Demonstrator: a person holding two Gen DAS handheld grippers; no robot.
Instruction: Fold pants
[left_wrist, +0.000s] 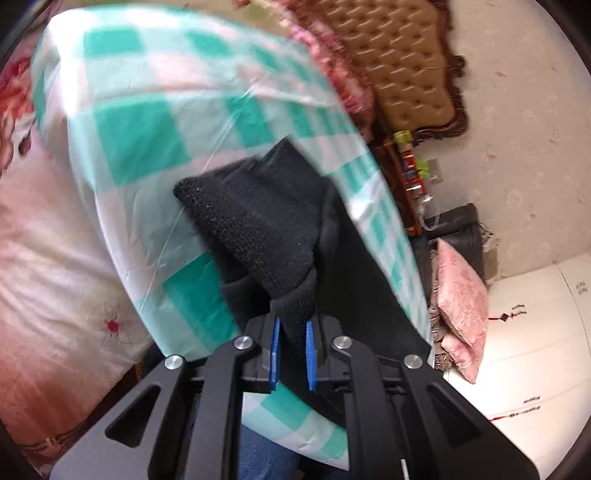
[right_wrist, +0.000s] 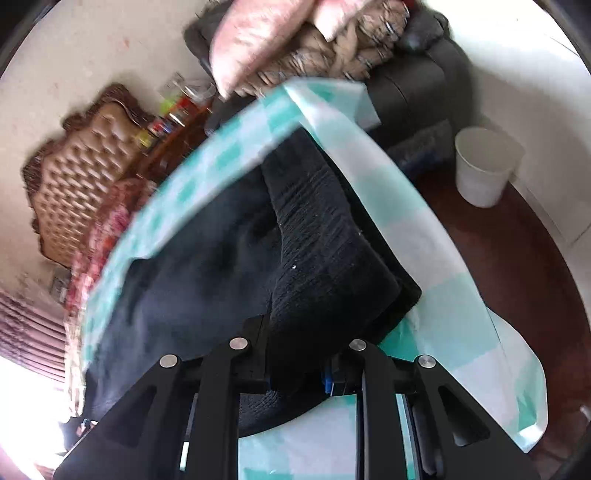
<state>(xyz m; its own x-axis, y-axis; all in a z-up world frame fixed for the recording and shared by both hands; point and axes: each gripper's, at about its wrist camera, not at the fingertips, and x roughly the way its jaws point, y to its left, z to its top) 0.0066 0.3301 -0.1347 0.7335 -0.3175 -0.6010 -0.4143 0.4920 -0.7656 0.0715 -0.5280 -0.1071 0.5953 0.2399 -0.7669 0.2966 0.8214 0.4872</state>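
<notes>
The black knit pants (left_wrist: 255, 221) lie on a table covered with a green-and-white checked cloth (left_wrist: 147, 129). My left gripper (left_wrist: 292, 325) is shut on a ribbed edge of the pants, pinched between its blue pads (left_wrist: 275, 347). In the right wrist view the pants (right_wrist: 314, 240) spread across the checked cloth (right_wrist: 424, 236). My right gripper (right_wrist: 295, 332) is shut on a thick bunch of the pants; the fabric covers its fingertips.
A bed with a pink floral quilt (left_wrist: 48, 258) and a tufted brown headboard (left_wrist: 406, 62) stands behind. A dark armchair with pink cushions (right_wrist: 266, 33) is nearby. A white bin (right_wrist: 484, 166) stands on the dark floor. A nightstand holds small bottles (left_wrist: 410, 162).
</notes>
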